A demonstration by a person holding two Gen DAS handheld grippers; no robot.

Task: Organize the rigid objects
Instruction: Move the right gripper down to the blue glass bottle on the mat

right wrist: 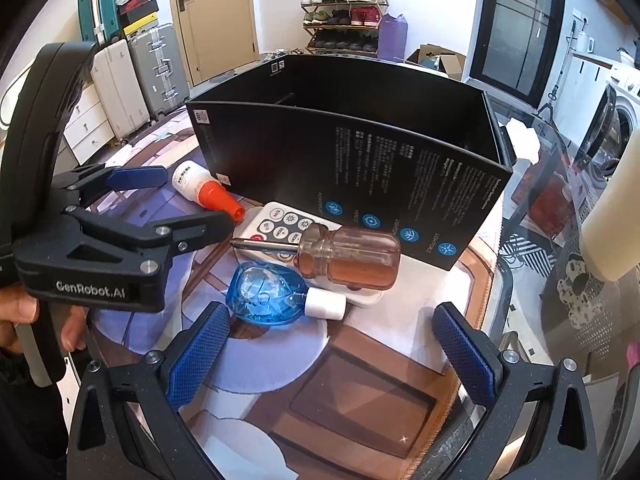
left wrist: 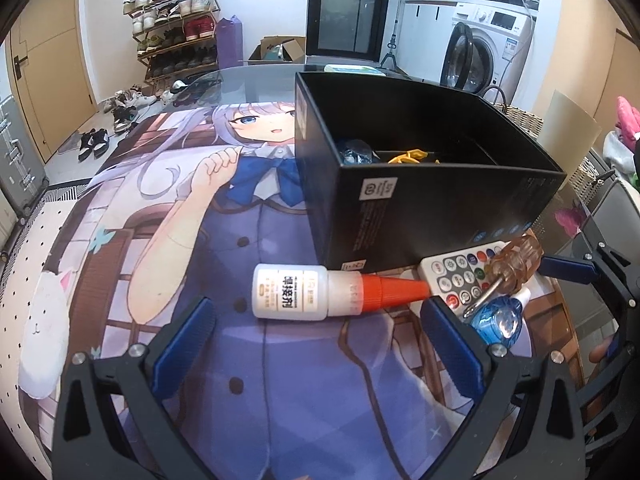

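One black box [left wrist: 420,184] is your only container here, open at the top, and it sits on the printed mat [left wrist: 248,360] with a divider inside. From your left wrist view you can make out something yellow [left wrist: 408,156] and a bluish clear thing [left wrist: 356,152] down in it, but I can't tell what either is.

Everything else lies loose in front of the box: the white glue bottle [left wrist: 320,294] with its orange cap is on its side just beside the box wall, its tip touching the white remote [right wrist: 288,228]. The stubby amber screwdriver [right wrist: 344,258] rests across that remote, and the little blue bottle [right wrist: 272,298] lies just beside it.

Your left gripper [left wrist: 316,332] is spread wide, empty, jaws to either side of the glue bottle. Your right gripper [right wrist: 332,332] is wide too, nothing in it, near the blue bottle.

The mat covers a glass table [right wrist: 532,208]. Shoe rack [left wrist: 176,28], washing machine [left wrist: 488,48] and suitcases [right wrist: 136,76] are in the room behind.
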